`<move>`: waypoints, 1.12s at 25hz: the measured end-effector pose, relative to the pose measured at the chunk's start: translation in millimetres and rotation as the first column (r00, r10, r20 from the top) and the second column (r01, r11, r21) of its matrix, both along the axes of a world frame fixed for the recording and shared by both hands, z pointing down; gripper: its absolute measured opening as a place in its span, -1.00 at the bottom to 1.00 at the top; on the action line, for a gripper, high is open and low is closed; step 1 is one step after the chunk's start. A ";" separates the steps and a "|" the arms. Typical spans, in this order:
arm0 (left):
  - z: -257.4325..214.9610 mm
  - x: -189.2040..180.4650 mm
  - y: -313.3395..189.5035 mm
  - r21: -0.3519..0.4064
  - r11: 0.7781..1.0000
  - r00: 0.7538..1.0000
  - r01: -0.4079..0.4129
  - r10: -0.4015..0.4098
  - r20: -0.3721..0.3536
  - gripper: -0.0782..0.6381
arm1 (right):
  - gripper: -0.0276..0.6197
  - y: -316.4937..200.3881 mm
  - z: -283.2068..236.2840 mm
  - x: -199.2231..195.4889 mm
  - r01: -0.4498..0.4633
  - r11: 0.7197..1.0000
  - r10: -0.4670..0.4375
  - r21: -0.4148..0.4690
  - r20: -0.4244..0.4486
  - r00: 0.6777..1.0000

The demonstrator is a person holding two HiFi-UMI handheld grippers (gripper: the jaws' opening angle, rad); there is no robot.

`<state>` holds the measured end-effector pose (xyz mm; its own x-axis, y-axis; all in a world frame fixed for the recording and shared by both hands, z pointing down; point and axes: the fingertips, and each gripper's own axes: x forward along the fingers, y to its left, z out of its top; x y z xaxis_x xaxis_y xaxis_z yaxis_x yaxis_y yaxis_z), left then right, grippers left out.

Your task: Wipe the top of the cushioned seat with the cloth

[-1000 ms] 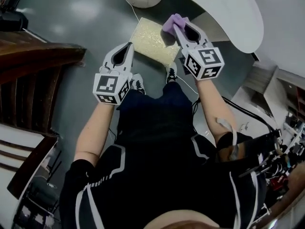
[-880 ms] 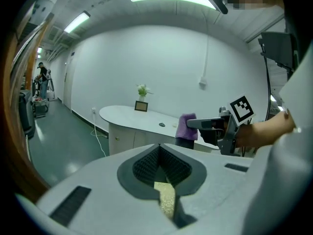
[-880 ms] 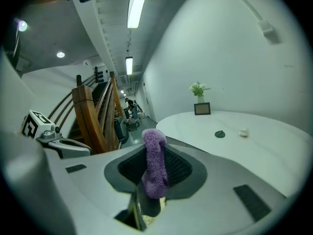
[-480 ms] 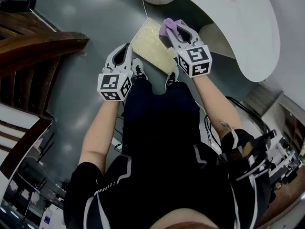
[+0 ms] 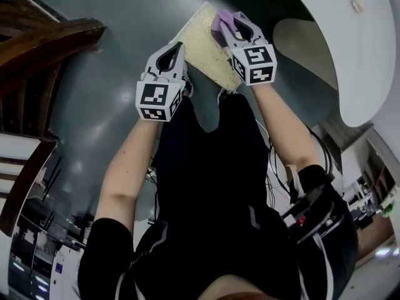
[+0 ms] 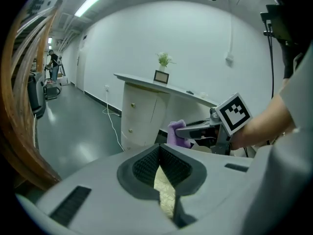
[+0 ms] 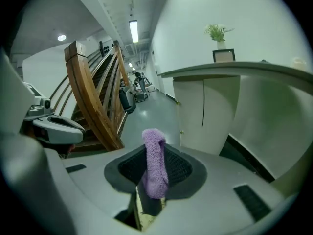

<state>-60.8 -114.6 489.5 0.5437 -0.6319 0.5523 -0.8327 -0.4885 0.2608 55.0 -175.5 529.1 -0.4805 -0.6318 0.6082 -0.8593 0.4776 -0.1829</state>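
The cushioned seat [image 5: 201,41] is a pale yellow, textured square low on the floor ahead of the person's feet. My right gripper [image 5: 225,22] is shut on a purple cloth [image 5: 220,20] over the seat's far right part. In the right gripper view the cloth [image 7: 155,166] stands up between the jaws, with a sliver of seat [image 7: 139,210] below. My left gripper [image 5: 176,46] hovers at the seat's left edge, jaws together and holding nothing. The left gripper view shows the seat [image 6: 165,194] through the slit, and the right gripper [image 6: 182,130] with the cloth [image 6: 176,133] beyond.
A white curved counter [image 5: 353,49] wraps round the right and far side, with a plant [image 6: 164,60] and a picture frame [image 6: 161,77] on top. A wooden stair rail [image 5: 50,39] stands at the left. A white cable [image 6: 113,124] trails over the grey floor.
Both grippers have moved forward over the seat. The left one went from the floor beside the seat to its left edge. The right one still holds the cloth.
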 end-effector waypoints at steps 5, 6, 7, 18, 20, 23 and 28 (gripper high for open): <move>41.5 -4.7 -4.2 -0.047 0.999 1.000 0.020 -0.021 -0.023 -0.77 | -0.61 -18.0 44.5 -12.5 0.006 1.000 -0.007 -0.016 -0.026 1.000; 48.3 -4.4 -5.4 -0.052 0.998 0.999 0.022 -0.023 -0.029 -0.77 | -0.61 -22.7 53.2 -12.5 0.000 1.000 -0.001 -0.018 -0.033 0.999; 55.1 -4.3 -6.1 -0.056 0.998 0.999 0.022 -0.024 -0.033 -0.77 | -0.61 -27.1 62.4 -12.7 -0.007 1.000 0.006 -0.020 -0.040 0.999; 124.0 -25.9 -21.8 -0.105 0.994 0.999 0.033 -0.032 0.007 -0.77 | -0.60 -56.2 167.8 -14.6 -0.125 0.985 0.112 -0.120 -0.110 0.988; 127.3 -29.5 -18.2 -0.113 0.993 1.000 0.024 -0.023 0.002 -0.77 | -0.61 -51.5 178.4 -13.3 -0.158 0.976 0.145 -0.153 -0.098 0.985; 135.5 -33.5 -17.4 -0.124 0.992 1.000 0.018 -0.015 0.025 -0.77 | -0.61 -48.2 187.4 -10.2 -0.216 0.959 0.208 -0.182 -0.065 0.976; 138.2 -40.2 -9.0 -0.135 0.990 0.999 0.026 -0.022 0.032 -0.77 | -0.63 -34.6 186.2 -22.7 -0.196 0.967 0.178 -0.165 -0.118 0.977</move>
